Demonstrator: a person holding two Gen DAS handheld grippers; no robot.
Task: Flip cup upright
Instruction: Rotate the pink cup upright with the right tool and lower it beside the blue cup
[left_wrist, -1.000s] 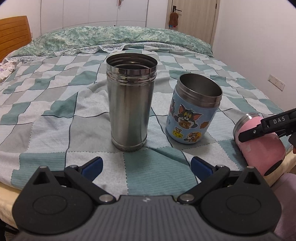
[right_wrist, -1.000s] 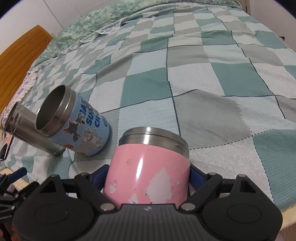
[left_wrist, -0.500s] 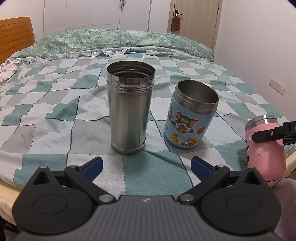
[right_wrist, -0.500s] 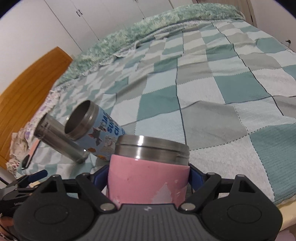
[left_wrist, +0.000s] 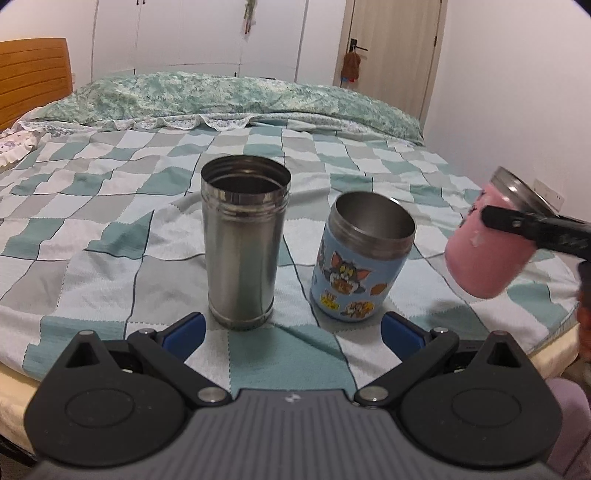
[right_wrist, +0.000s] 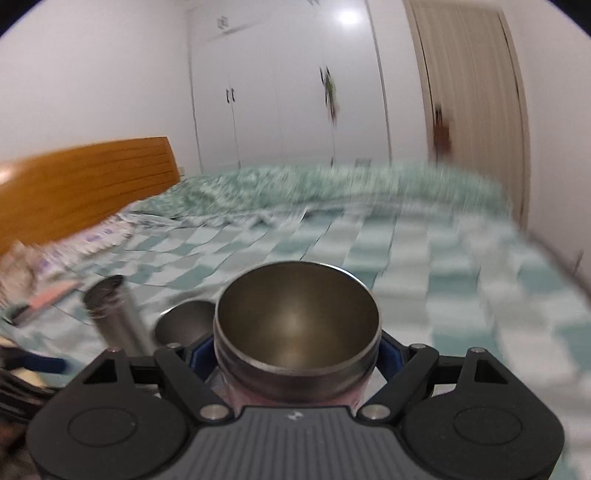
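Observation:
My right gripper (right_wrist: 295, 354) is shut on the pink cup (left_wrist: 487, 243), which has a steel rim. It holds the cup in the air above the bed's right edge, tilted with its mouth up and to the right. In the right wrist view the cup's open steel mouth (right_wrist: 297, 325) faces me between the blue pads. My left gripper (left_wrist: 291, 328) is open and empty, low in front of the two standing cups.
A tall steel cup (left_wrist: 243, 243) and a blue cartoon cup (left_wrist: 362, 258) stand upright on the checked bedspread (left_wrist: 110, 229). The bed's front edge is just under my left gripper. A wall is close on the right.
My right gripper has lifted the pink cup off the bed and turned it, so its mouth now points up and away. The left gripper has pulled back slightly.

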